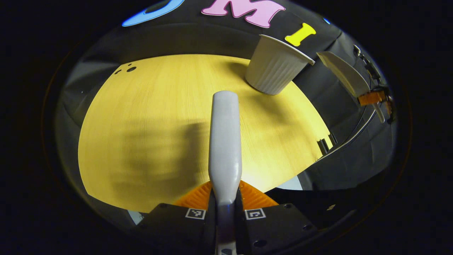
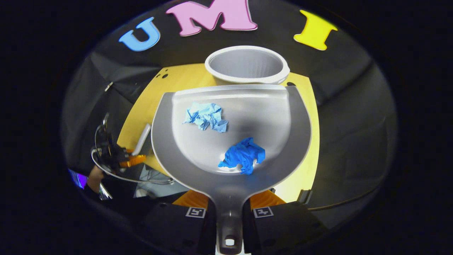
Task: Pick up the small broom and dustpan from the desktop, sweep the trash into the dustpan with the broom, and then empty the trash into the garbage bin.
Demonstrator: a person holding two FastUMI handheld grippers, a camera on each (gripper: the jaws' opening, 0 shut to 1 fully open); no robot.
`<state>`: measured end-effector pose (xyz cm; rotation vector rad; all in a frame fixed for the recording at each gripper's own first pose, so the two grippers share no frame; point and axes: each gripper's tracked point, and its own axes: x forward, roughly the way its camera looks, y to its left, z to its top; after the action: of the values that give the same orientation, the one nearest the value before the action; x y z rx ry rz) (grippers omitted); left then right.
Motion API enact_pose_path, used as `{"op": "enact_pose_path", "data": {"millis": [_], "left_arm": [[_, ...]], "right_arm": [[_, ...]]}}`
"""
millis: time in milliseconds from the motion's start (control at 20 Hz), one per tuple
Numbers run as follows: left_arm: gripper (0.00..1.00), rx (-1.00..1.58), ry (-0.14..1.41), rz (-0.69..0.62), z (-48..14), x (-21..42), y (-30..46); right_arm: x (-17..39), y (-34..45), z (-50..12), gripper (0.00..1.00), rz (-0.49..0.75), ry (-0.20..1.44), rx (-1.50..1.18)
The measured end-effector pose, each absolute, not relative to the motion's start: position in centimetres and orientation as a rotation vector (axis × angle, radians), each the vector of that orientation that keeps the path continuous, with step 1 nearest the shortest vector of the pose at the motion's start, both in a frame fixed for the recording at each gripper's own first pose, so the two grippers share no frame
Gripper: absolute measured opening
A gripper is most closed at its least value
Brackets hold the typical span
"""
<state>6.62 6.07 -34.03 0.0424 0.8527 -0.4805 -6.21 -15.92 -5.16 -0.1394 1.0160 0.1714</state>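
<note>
My right tongs [image 2: 229,212] are clamped on the handle of the dustpan [image 2: 230,141] at the bottom centre of the right gripper view, and the pan spreads up through the middle of the frame. 2 pieces of trash lie in it: a pale blue paper wad [image 2: 206,116] toward the pan's front lip, upper left of centre, and a darker blue paper wad [image 2: 244,154] lower down, near the handle. The garbage bin [image 2: 247,64], a white ribbed tub, stands open just beyond the lip at upper centre, on the yellow tabletop [image 2: 177,85].

My left tongs [image 1: 225,209] are clamped on the broom [image 1: 224,141] handle, which runs up the middle of the left gripper view; the brush end is out of sight. There the bin [image 1: 274,69] sits at upper right and the dustpan [image 1: 345,76] hangs beyond it at the far right edge.

I judge the sweeping done and the emptying next. The risks I see:
- The pan's lip looks wider than the bin's mouth, so a flat tip could drop a wad beside the bin onto the tabletop.
- The pale wad sits close to the lip; an early tilt, short of the rim, would spill it.
- The bin looks light; a knock from the lip could push or topple it.
- The darker wad may cling in the pan's hollow and stay behind.
</note>
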Motion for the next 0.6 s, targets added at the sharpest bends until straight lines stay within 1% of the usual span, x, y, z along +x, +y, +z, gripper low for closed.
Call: {"op": "enact_pose_path", "data": {"millis": [50, 250, 450, 600], "left_arm": [[0.26, 0.034, 0.852, -0.469, -34.2, 6.5, 6.5], [0.25, -0.015, 0.849, -0.423, -34.3, 6.5, 8.1], [0.26, -0.054, 0.837, -0.368, -33.7, 6.7, 9.5], [0.26, -0.089, 0.813, -0.332, -32.8, 6.8, 10.3]], "right_arm": [[-4.2, -16.6, -3.8, 0.33, 0.148, 0.990, -0.155], [1.1, -18.7, -1.7, 0.34, 0.069, 0.907, -0.263], [5.6, -19.7, -0.9, 0.34, 0.011, 0.873, -0.358], [8.5, -19.8, -1.4, 0.34, -0.012, 0.863, -0.429]]}}
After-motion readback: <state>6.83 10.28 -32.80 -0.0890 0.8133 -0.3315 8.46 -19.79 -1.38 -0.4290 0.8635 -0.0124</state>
